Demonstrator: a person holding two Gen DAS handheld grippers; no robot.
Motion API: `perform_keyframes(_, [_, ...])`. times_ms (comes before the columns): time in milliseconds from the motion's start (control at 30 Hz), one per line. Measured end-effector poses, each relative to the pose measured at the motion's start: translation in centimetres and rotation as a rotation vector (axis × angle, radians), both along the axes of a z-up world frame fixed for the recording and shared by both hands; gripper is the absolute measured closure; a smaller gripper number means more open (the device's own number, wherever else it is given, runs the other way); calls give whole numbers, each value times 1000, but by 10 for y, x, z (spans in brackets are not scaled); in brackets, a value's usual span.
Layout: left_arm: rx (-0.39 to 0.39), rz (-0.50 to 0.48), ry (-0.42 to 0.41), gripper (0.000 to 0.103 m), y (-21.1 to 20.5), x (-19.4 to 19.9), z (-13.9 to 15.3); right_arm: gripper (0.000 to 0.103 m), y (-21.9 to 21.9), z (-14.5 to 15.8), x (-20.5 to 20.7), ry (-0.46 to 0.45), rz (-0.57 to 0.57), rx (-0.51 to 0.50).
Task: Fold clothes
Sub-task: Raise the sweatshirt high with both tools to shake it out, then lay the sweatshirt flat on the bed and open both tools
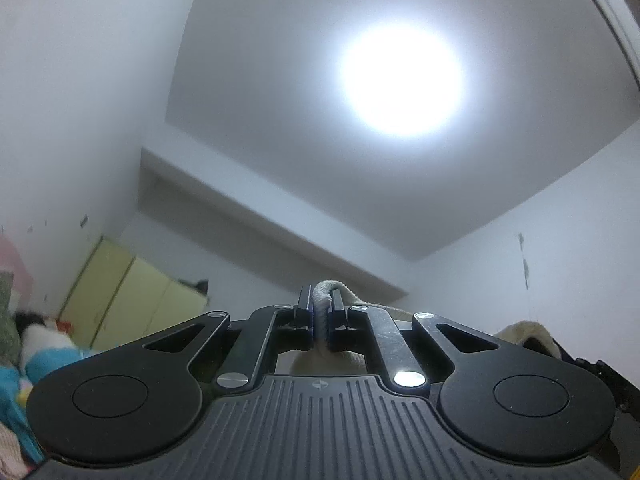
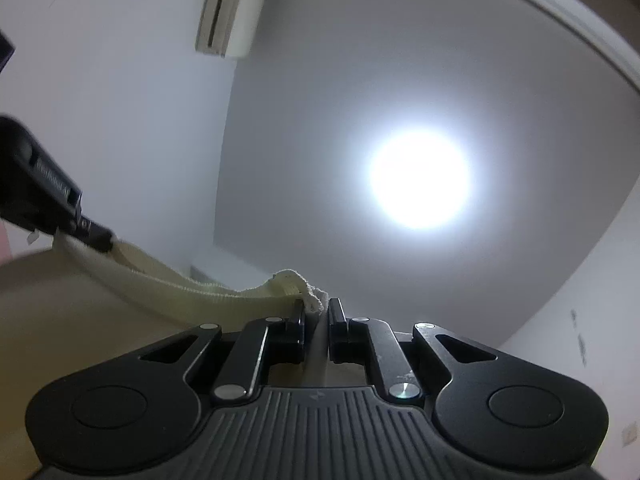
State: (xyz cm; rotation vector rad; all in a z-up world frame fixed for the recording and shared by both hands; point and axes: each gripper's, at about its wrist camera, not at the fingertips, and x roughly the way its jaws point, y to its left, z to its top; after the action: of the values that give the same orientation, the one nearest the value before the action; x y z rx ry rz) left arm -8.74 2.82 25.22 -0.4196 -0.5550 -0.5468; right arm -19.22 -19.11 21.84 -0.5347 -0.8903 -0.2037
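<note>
Left wrist view: left gripper (image 1: 320, 320) fills the foreground, tilted up toward the ceiling and its lamp (image 1: 402, 80).
Left claw: clamped on a ribbed cream edge of the garment (image 1: 322, 300), which arches over the tips and hangs below.
Background, left view: yellow cabinet (image 1: 120, 284) and bright toys (image 1: 36, 344) low at left; more cream cloth (image 1: 528, 330) at right.
Right wrist view: right gripper (image 2: 316, 320) also points up at the lamp; an air conditioner (image 2: 230, 8) sits high on the wall.
Right claw: nearly closed, pinching the garment's ribbed band (image 2: 208, 292).
Garment position: the band spans between both grippers, the left one at frame left (image 2: 92, 234), raised off any surface.
Progress: garment lifted and spread by one edge; judged early, no fold visible, laying down and folding remain.
</note>
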Motion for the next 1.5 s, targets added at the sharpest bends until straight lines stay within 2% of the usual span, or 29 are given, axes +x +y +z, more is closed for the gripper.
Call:
perform_keyframes(133, [7, 39, -6, 99, 1, 4, 5, 92, 2, 2, 8, -14, 20, 1])
perform_keyframes(333, [25, 97, 47, 99, -1, 34, -3, 92, 10, -6, 42, 36, 21, 3])
perform_keyframes(433, [34, 109, 115, 99, -7, 80, -10, 92, 12, -15, 80, 82, -2, -6])
perform_keyframes(567, [79, 144, 239, 99, -18, 170, -27, 92, 7, -33, 176, 194, -59, -12])
perform_keyframes(667, [149, 154, 380, 97, -31, 255, -56, 92, -5, -61, 265, 344, -102, 1])
perform_keyframes(733, [213, 159, 513, 93, -38, 315, -95, 92, -15, -88, 328, 474, -133, 14])
perform_keyframes(767, [244, 161, 597, 85, -42, 343, -122, 88, -20, -106, 363, 558, -150, 22])
perform_keyframes(833, [300, 179, 758, 74, -44, 392, -173, 71, -33, -153, 429, 786, -174, 47])
perform_keyframes(867, [320, 204, 832, 72, -42, 406, -200, 50, -43, -183, 460, 924, -180, 73])
perform_keyframes(967, [341, 212, 1051, 72, -27, 439, -272, 49, -84, -270, 512, 1284, -155, 246])
perform_keyframes(1000, [335, 198, 1109, 72, -19, 442, -290, 49, -96, -285, 513, 1339, -134, 314])
perform_keyframes(1067, [323, 174, 1159, 72, -2, 437, -306, 49, -119, -308, 508, 1419, -86, 455])
perform_keyframes(1100, [323, 164, 1165, 72, 8, 429, -308, 48, -118, -303, 502, 1432, -59, 493])
perform_keyframes(1233, [348, 98, 1166, 59, 34, 389, -282, 43, -131, -261, 448, 1460, 69, 627])
perform_keyframes(1300, [382, 66, 1164, 55, 44, 361, -267, 31, -144, -249, 412, 1496, 151, 712])
perform_keyframes(1333, [409, 50, 1159, 50, 45, 347, -261, 28, -151, -243, 394, 1514, 193, 756])
perform_keyframes(1367, [442, 30, 1159, 44, 46, 329, -256, 26, -159, -242, 376, 1542, 239, 804])
perform_keyframes(1500, [542, -80, 1209, 39, 49, 250, -258, 22, -180, -257, 297, 1659, 402, 993])
